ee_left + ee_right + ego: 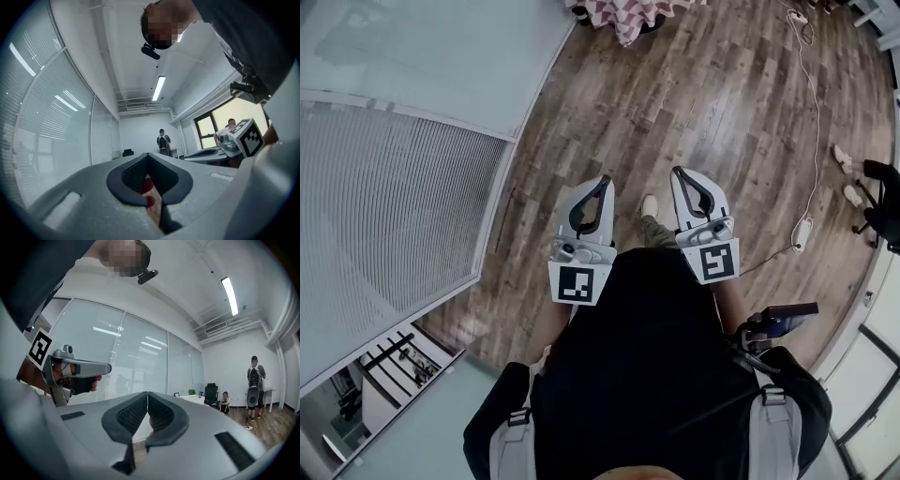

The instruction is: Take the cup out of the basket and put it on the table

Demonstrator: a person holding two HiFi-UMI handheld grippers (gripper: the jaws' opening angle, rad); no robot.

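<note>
No cup, basket or table top with them shows in any view. My left gripper (604, 181) and right gripper (678, 172) are held side by side close to the person's body, above the wooden floor (712, 103). Both are shut with nothing between the jaws. In the left gripper view the left gripper (147, 155) has its dark pads closed tip to tip, aimed across the room. In the right gripper view the right gripper (147, 393) is closed the same way, with the left gripper (70, 369) off to its left.
A glass partition with blinds (384, 206) runs along the left. A white cable (814, 112) and a power strip (802, 232) lie on the floor at right, near a black chair (883, 208). A checkered cloth (628, 13) hangs at the top. A person with a backpack (254, 385) stands far off.
</note>
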